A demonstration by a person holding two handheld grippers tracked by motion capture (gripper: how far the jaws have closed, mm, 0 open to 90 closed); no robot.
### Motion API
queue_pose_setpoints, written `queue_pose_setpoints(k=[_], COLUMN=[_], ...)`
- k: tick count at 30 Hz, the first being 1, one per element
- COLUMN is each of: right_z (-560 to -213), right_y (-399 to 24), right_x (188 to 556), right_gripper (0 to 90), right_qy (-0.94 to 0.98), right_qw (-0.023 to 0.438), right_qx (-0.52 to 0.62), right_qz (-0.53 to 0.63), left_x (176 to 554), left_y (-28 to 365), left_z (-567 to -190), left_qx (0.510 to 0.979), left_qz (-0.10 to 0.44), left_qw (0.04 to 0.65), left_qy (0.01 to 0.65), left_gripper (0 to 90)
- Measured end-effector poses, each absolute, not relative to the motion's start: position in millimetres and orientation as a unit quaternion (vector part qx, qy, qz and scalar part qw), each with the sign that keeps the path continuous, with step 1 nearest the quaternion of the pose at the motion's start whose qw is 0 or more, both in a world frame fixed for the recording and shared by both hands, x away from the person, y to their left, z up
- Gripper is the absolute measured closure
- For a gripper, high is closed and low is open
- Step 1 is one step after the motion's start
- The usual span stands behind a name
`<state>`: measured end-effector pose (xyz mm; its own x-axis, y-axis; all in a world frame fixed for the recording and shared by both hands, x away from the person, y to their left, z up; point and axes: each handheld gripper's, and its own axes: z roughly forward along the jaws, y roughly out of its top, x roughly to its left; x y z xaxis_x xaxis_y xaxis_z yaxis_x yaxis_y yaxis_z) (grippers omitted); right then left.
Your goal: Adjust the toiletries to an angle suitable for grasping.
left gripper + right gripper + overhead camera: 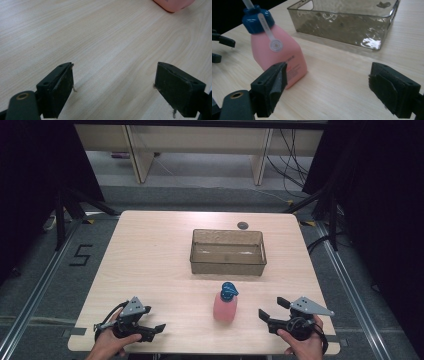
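- Between the two tongs, near the front of the surface (150, 250), stands the pink bottle (225, 306), upright, long axis vertical, blue pump on top.
- Right tongs (270, 308) gape empty; bottle lies at their 9 o'clock, nearer than to the left tongs (159, 326), also open and empty.
- Tray (227, 252) sits at the bottle's 12 o'clock.
- Right gripper view adds the bottle's label (293, 69); left gripper view catches just its base (173, 5).
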<state>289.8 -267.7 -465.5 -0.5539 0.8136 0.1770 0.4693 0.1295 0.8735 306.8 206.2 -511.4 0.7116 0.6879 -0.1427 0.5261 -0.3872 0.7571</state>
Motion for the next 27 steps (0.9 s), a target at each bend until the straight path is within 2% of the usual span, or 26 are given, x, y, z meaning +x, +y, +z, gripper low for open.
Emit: queue_pose_setpoints(k=[8,9,18,27], right_z=[-461.1,-459.1,-456.9,-453.7], right_y=[-257.4,-253.9,-247.0,-237.9], right_x=[288.5,285.9,290.5,289.4], right_gripper=[16.2,16.5,18.1,18.2], right_qy=[0.734,0.733,0.743,0.746], right_qw=[0.170,0.155,0.167,0.156], right_qx=[0.419,0.432,0.398,0.397], right_qz=[0.506,0.502,0.511,0.511], left_x=[306.7,306.7,306.8,307.1], left_y=[206.4,206.3,206.2,206.8], left_z=[-511.6,-511.6,-511.6,-511.2], left_qx=[0.827,0.827,0.827,0.832], left_qz=[0.099,0.099,0.098,0.099], left_qw=[0.414,0.415,0.414,0.409], left_qy=[0.367,0.367,0.367,0.362], left_gripper=[15.0,15.0,15.0,15.0])
